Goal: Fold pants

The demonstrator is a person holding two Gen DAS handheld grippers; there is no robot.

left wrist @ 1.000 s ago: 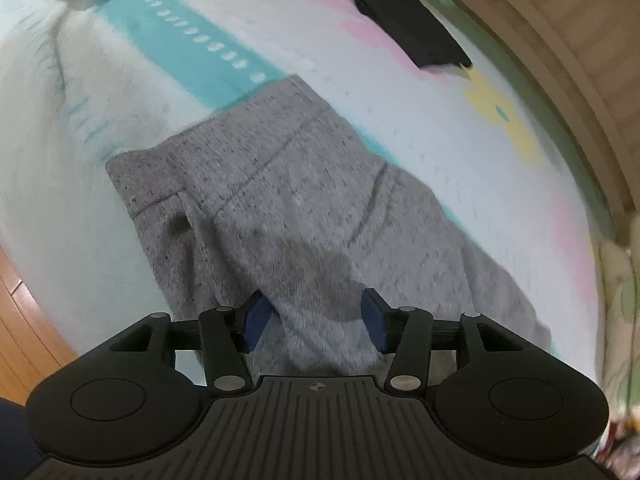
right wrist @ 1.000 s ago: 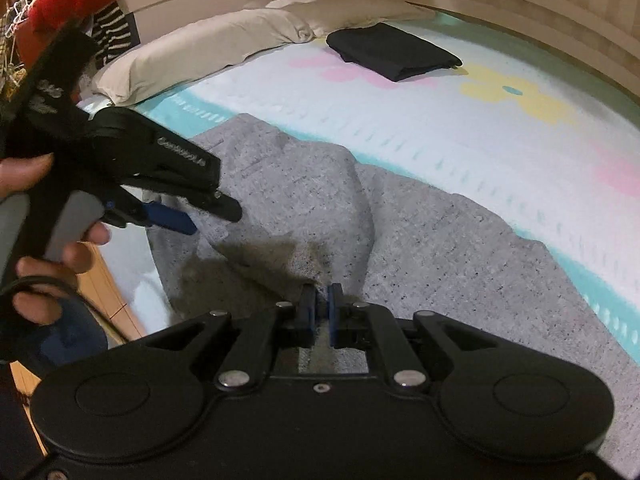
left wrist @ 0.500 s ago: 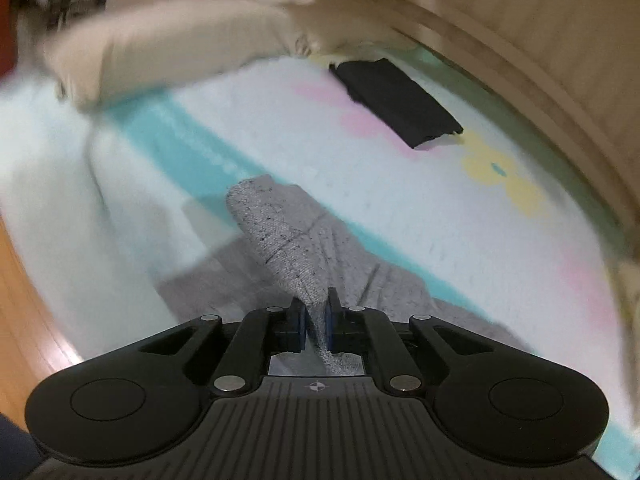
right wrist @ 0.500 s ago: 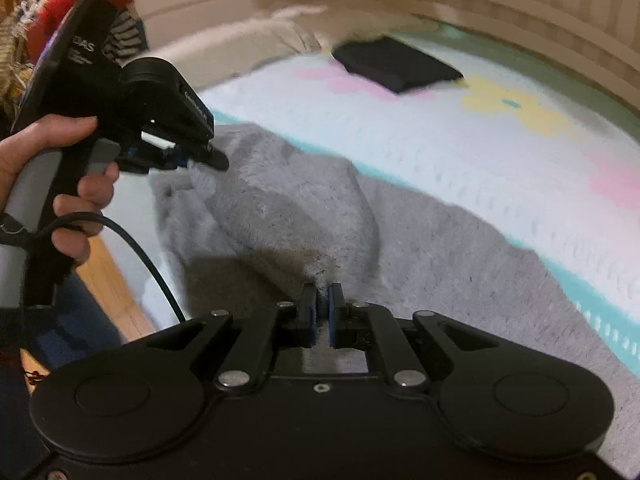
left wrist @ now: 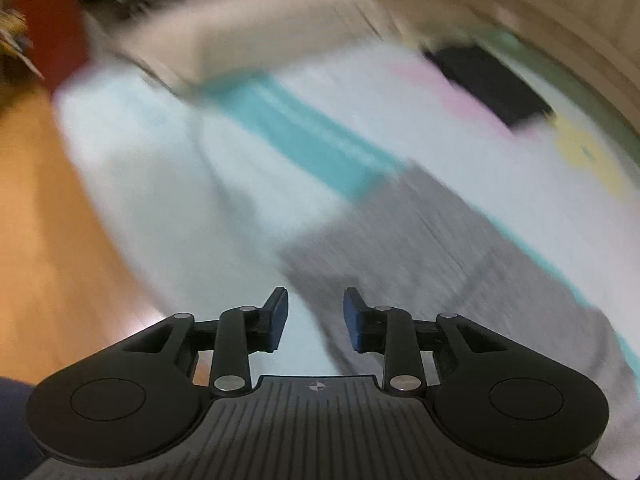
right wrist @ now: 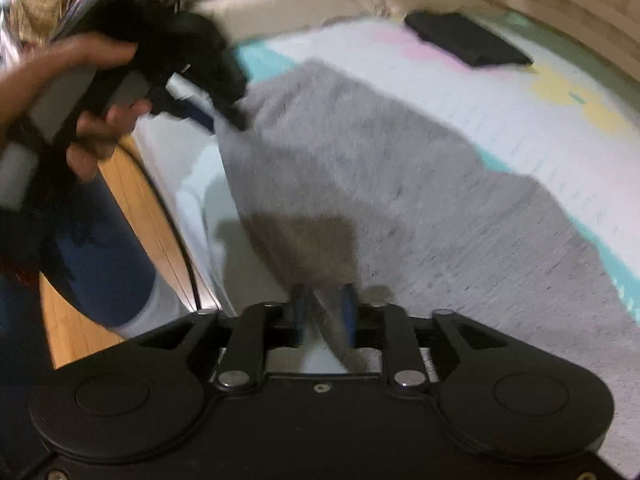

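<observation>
Warm, dim indoor light. The left wrist view is smeared with motion blur: bed (left wrist: pixel 248 184) and pants (left wrist: pixel 460 248) ahead of the left gripper (left wrist: pixel 316 316) streak diagonally, while the gripper itself stays sharp. The right view is softer, less smeared; a dark shadow lies on the pants just ahead of the right gripper (right wrist: pixel 323 312). Fisheye bending curves the edges.

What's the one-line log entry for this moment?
step: releasing fold | left gripper: open, jaws just opened, empty | right gripper: open, jaws just opened, cloth edge between | gray pants: flat on bed
</observation>
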